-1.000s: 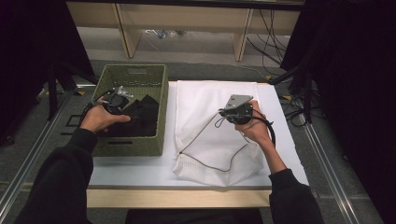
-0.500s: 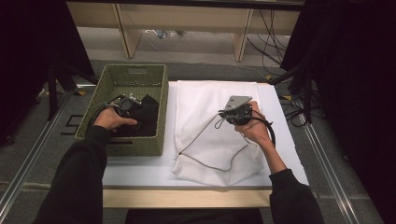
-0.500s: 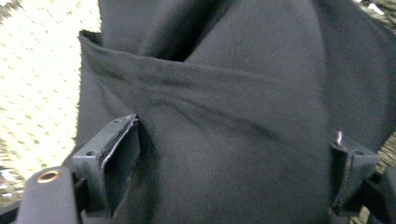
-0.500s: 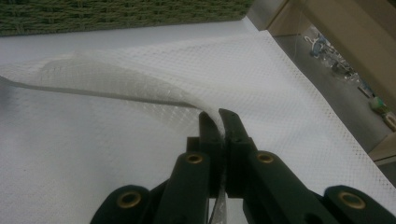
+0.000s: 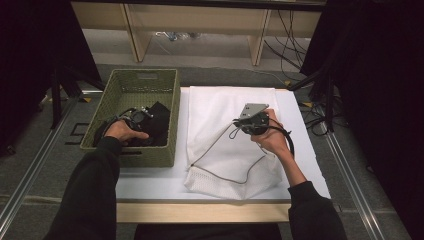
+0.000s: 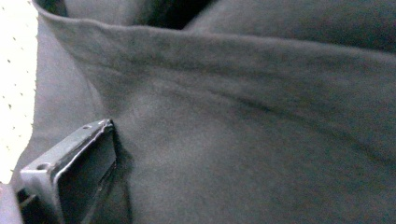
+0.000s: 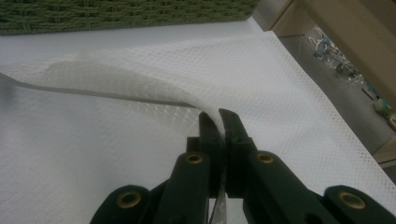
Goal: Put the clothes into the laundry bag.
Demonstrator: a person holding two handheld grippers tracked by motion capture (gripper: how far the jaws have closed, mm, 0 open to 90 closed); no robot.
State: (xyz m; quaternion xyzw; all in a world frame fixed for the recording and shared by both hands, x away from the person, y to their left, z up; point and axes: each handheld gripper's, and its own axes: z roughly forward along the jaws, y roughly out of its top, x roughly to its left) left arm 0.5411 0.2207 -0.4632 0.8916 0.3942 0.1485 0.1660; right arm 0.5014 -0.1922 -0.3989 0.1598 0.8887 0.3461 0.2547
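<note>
A dark garment [image 5: 159, 124] lies in the green woven basket [image 5: 142, 75] on the table's left. My left gripper [image 5: 138, 116] is down inside the basket against that cloth. Its jaws have just been opening and stand wide; in the left gripper view one of its fingers [image 6: 79, 158] rests beside the grey fabric [image 6: 257, 116], which spreads across the gap without being pinched. A white mesh bag [image 5: 225, 105] with a dark drawstring [image 5: 220, 175] lies flat beside the basket. My right gripper [image 7: 219, 116] is shut on the bag's upper layer [image 7: 116, 79] and holds it lifted; it also appears at mid-table [image 5: 240, 122].
The white tabletop [image 5: 150, 180] carries the basket [image 7: 116, 14] and the bag. Cables [image 5: 320, 115] trail off the right edge. Wooden frame legs [image 5: 131, 30] stand beyond the far edge over the grey floor.
My left hand has sunk into the basket and shifted right onto the dark garment. The right hand and the lifted mesh have stayed put.
</note>
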